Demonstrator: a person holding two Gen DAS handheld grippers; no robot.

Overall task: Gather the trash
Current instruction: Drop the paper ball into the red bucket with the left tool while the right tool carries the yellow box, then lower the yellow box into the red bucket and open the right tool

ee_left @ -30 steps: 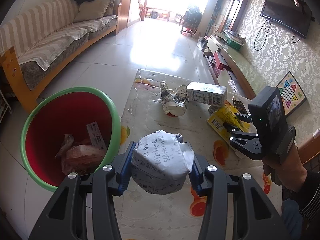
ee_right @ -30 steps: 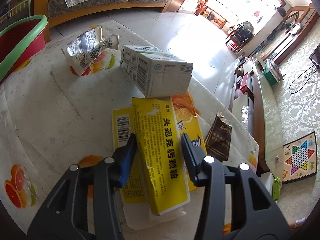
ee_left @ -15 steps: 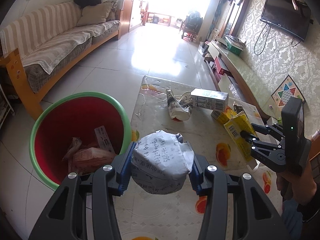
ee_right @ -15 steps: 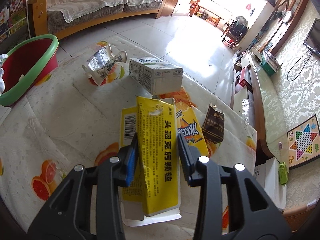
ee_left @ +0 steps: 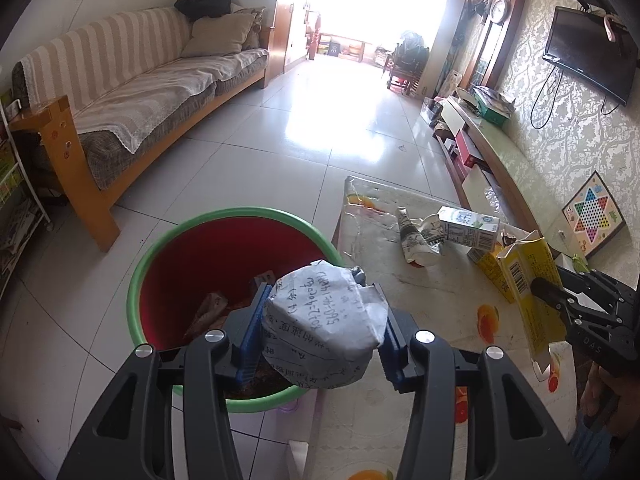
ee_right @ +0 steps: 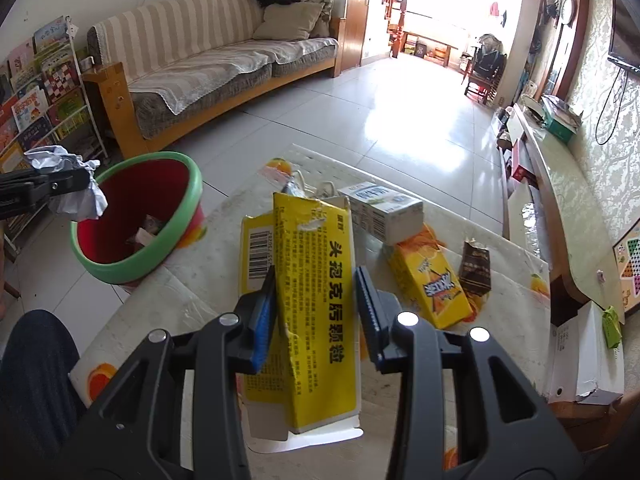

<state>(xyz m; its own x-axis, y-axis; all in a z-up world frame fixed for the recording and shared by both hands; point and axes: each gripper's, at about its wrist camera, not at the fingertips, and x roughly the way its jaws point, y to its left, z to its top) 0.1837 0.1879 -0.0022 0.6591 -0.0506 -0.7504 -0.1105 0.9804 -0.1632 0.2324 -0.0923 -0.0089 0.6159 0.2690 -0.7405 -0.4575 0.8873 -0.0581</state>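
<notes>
Paper ball (ee_left: 324,328) sits clamped in the left gripper (ee_left: 320,334) above the red bin (ee_left: 160,256) — ready to drop; right gripper (ee_right: 316,312) pinches a flattened yellow carton (ee_right: 316,292), lifted off the table (ee_right: 192,280).

Left gripper (ee_left: 320,334) clamps a crumpled paper ball (ee_left: 324,324) above the near rim of the red bin (ee_left: 180,268), green-rimmed, holding scraps. Right: table (ee_left: 400,280) bearing a crushed cup (ee_left: 420,236) and white carton (ee_left: 468,226); right gripper (ee_left: 548,292) pinching a flattened yellow box (ee_left: 528,280).
</notes>
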